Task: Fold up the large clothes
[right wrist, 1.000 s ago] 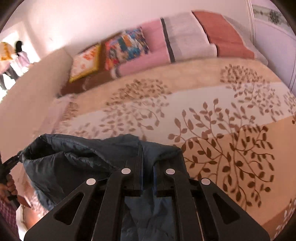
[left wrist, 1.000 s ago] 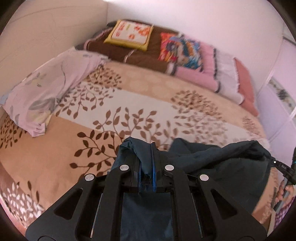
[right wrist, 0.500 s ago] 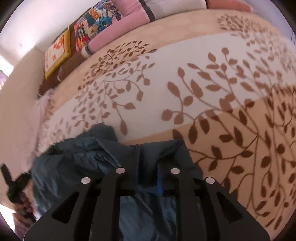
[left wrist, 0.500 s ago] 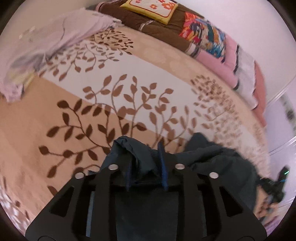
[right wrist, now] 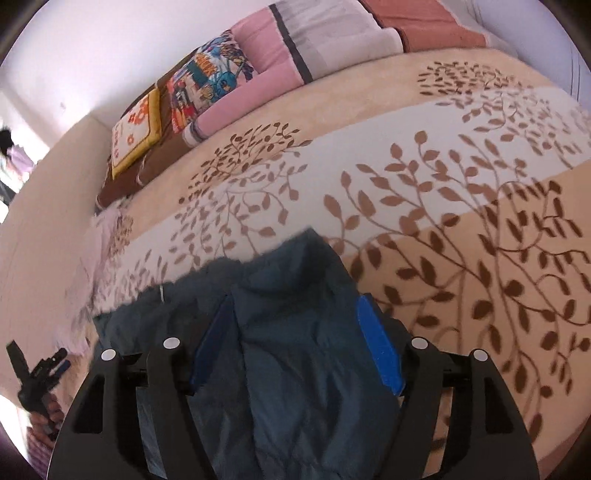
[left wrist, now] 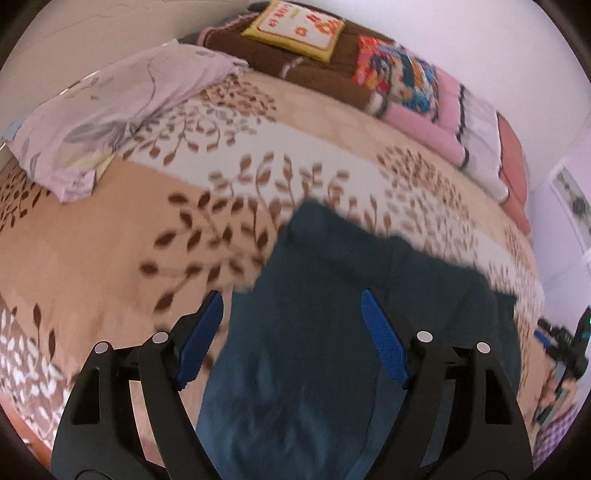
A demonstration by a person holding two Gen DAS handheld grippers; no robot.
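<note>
**Both tools released from the dark garment**

Released since half a second ago, the dark teal-blue quilted garment (left wrist: 332,332) is no longer pinched: both tools, which were clamped on bunched fabric then, are now seen spread wide. The left tool (left wrist: 291,336) is held with its blue-padded fingers (left wrist: 384,343) well apart, and the garment is seen lying between and beneath them, gripped by neither. The right tool (right wrist: 295,339) is likewise opened, its blue pads (right wrist: 376,347) standing to either side of the fabric (right wrist: 295,350).

The garment is spread on the near part of the bed, on the beige bedspread printed with brown leafy branches (left wrist: 110,266), its far edge reaching onto the white band of the pattern. A lilac floral pillow (left wrist: 110,110) is seen at the far left in the left wrist view. Along the far edge of the bed, a brown blanket (left wrist: 303,70), a yellow-bordered square cushion (left wrist: 295,29), a multicoloured cushion (right wrist: 207,88) and pink, white and salmon folded bedding (right wrist: 332,40) are lined up against the wall. Some motion blur is present in the left view.
</note>
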